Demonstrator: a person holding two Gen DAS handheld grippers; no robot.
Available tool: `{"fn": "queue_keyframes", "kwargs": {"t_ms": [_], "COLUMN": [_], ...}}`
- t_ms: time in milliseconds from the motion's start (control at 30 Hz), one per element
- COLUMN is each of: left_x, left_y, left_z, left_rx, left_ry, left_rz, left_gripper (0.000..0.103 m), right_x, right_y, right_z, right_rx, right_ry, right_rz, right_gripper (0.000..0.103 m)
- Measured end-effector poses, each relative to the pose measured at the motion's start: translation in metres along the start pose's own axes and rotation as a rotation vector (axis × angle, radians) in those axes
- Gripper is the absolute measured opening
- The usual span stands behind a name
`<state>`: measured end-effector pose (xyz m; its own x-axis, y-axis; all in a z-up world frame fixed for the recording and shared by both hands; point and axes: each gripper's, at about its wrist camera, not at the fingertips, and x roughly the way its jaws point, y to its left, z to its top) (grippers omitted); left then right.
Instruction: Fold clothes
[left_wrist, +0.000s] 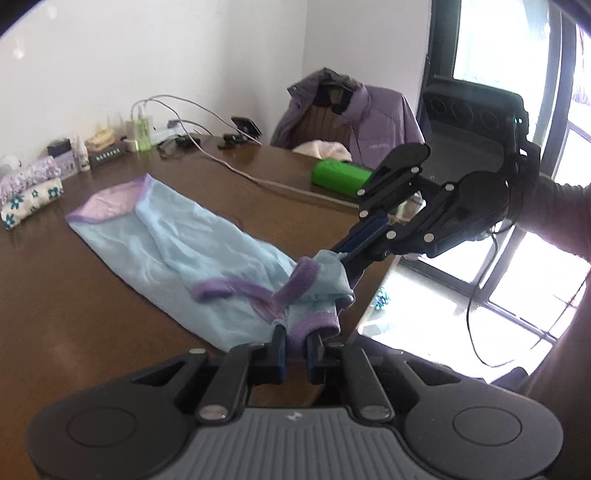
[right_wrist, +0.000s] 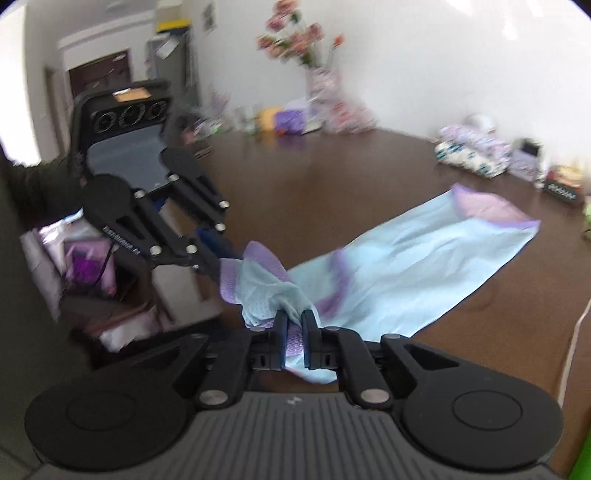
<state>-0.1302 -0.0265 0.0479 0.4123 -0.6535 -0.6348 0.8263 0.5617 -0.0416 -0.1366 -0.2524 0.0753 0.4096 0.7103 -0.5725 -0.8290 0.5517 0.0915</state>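
Left gripper (left_wrist: 295, 341) and right gripper (right_wrist: 294, 325) each clamp the near end of the blue garment (left_wrist: 166, 243), which stretches far across the brown table (left_wrist: 55, 314)

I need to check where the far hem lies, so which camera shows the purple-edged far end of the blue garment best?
The left wrist view: the garment's far end lies sharp, flat on the table, purple border clear. The right wrist view shows the same end too, but blurred.

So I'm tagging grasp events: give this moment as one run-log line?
stage: near end pinched | left tool: shut on light blue garment | right tool: shut on it | far end: flat on table
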Motion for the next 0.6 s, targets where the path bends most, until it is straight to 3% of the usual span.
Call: {"fn": "queue_keyframes", "kwargs": {"t_ms": [133, 300, 333, 367, 400, 433, 500, 600], "left_x": [0.029, 0.082, 0.090, 0.096, 0.099, 0.096, 0.081, 0.054], "left_y": [0.069, 0.145, 0.157, 0.165, 0.170, 0.171, 0.173, 0.171], "left_z": [0.055, 0.094, 0.095, 0.094, 0.091, 0.085, 0.070, 0.036], "left_rx": [-0.056, -0.213, -0.263, -0.299, -0.323, -0.348, -0.416, -0.566], "left_ry": [-0.068, -0.065, -0.038, -0.010, -0.001, -0.007, -0.030, -0.102], "left_rz": [0.030, 0.072, 0.077, 0.072, 0.072, 0.078, 0.076, -0.016], "left_gripper": [0.009, 0.013, 0.018, 0.031, 0.039, 0.040, 0.050, 0.064], "right_x": [0.020, 0.068, 0.075, 0.082, 0.082, 0.081, 0.070, 0.047], "right_y": [-0.066, -0.148, -0.157, -0.166, -0.166, -0.165, -0.160, -0.152], "right_z": [0.043, 0.079, 0.081, 0.082, 0.082, 0.082, 0.078, 0.056], "right_rx": [0.125, 0.285, 0.312, 0.338, 0.332, 0.326, 0.315, 0.357], "right_ry": [-0.049, -0.001, -0.003, -0.006, -0.004, -0.002, -0.014, -0.041], "right_rz": [-0.055, -0.135, -0.170, -0.205, -0.218, -0.232, -0.262, -0.197], "right_gripper": [0.007, 0.009, 0.017, 0.034, 0.042, 0.048, 0.049, 0.061]}}
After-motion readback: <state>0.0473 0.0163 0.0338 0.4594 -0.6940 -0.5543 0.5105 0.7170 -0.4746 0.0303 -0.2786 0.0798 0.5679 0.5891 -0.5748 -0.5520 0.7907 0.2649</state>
